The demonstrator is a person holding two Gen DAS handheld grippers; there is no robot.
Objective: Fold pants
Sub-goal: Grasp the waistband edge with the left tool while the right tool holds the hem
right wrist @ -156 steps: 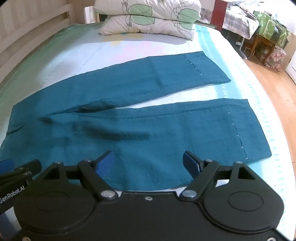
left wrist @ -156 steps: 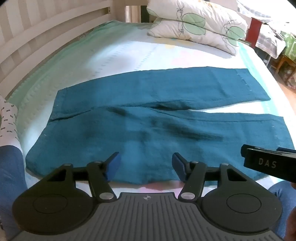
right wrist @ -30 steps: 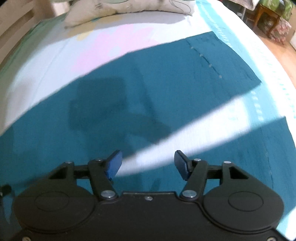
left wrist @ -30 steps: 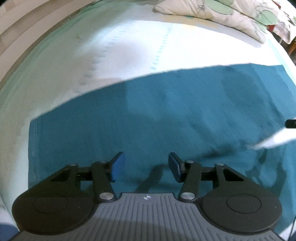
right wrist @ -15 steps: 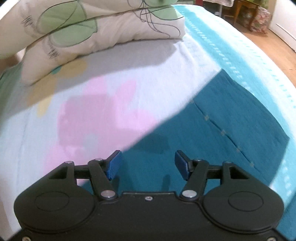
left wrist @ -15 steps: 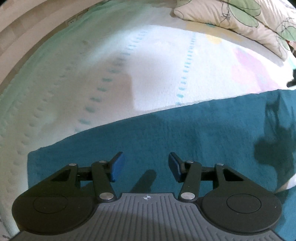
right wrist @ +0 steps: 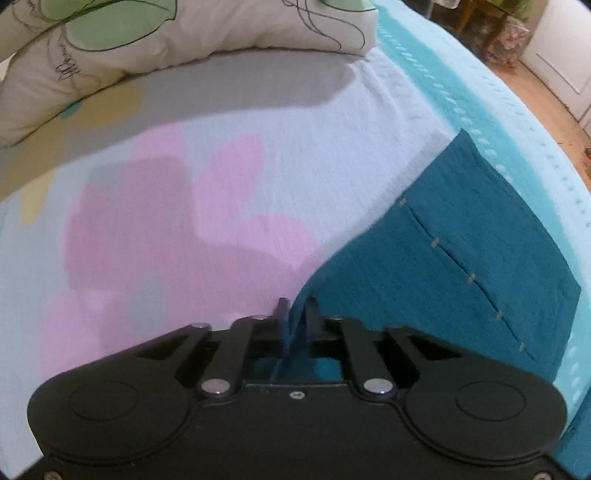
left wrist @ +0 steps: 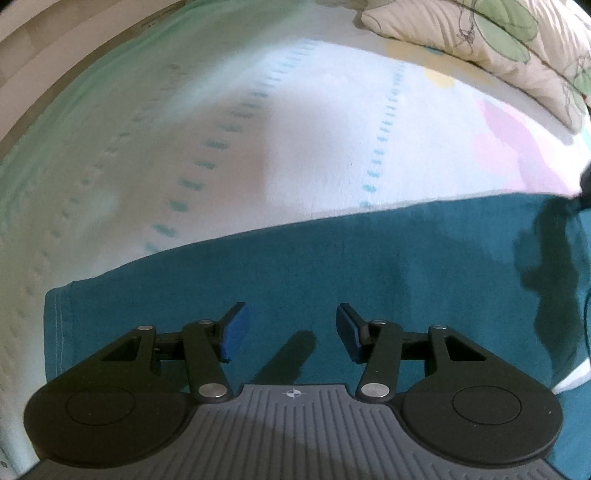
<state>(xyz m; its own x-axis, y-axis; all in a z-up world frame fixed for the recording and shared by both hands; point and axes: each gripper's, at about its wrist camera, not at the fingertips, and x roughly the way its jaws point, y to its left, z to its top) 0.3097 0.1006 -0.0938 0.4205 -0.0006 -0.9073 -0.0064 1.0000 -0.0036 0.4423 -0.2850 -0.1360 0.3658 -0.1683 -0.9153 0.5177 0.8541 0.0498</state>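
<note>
While the left gripper (left wrist: pixel 291 334) gapes, right gripper (right wrist: pixel 297 319) — just closed — pinches one pants (right wrist: pixel 443 266) edge.

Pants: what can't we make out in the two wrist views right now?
- Pants: near leg and most of the waist, cut off by the left wrist frame and hidden by the left tongs.
- Pinched edge: right wrist, hidden behind the right tongs.
- Pillow: cut off by the top edge.

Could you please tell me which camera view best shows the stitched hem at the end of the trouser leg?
The right wrist view: the hem lies in plain sight there, pale stitches along it, beside the right tongs shut on the trousers' edge. The left wrist view shows only plain teal cloth with a stitched edge at far left.
</note>
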